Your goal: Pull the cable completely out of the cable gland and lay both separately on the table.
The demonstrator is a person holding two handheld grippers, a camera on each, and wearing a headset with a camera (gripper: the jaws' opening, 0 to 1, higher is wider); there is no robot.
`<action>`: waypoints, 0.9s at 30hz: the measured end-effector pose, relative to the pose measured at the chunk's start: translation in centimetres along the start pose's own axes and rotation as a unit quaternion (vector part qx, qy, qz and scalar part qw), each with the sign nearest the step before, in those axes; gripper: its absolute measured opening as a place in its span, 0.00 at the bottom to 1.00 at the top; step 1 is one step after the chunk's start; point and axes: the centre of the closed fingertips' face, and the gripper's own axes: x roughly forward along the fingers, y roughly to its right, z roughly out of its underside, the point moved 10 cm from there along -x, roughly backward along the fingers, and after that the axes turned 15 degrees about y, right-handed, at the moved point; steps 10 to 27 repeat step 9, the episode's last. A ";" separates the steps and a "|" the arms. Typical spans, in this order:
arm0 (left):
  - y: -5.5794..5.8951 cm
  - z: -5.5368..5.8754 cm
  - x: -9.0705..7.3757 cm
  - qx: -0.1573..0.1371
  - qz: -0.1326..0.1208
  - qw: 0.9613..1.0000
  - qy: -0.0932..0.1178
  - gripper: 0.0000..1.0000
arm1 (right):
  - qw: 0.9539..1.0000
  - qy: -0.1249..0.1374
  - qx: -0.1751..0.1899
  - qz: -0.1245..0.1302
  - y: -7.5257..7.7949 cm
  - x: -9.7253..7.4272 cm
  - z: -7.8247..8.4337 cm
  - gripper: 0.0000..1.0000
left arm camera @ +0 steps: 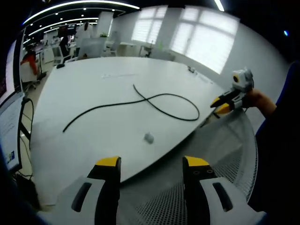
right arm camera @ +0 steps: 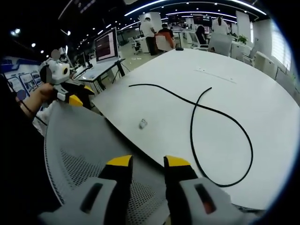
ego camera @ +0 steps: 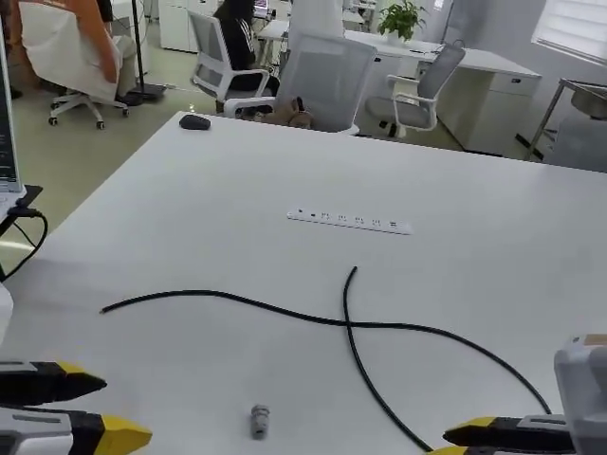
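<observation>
Left gripper (left arm camera: pixel 151 162) and right gripper (right arm camera: pixel 148 161) hover empty, jaws apart. Cable (ego camera: pixel 285 311) looks limp; the light gland (ego camera: pixel 259 420) may roll, so pinch its body.

on table (ego camera: pixel 493 256) | cable (ego camera: pixel 285 311) mid-table, crossing itself | gland (ego camera: pixel 259 421) before cable, apart, near front edge | strip (ego camera: pixel 348 221) behind cable | mouse (ego camera: pixel 194 121) far-left edge
</observation>
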 end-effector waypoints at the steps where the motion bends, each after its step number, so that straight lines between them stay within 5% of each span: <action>1: -0.1 0.0 0.0 0.000 0.000 1.000 0.000 0.54 | 1.000 -0.001 0.001 -0.002 0.0 0.1 0.0 0.27; 27: -0.4 -0.1 -0.1 -0.009 -0.007 1.000 0.009 0.54 | 1.000 -0.007 0.004 -0.004 0.0 0.3 0.2 0.28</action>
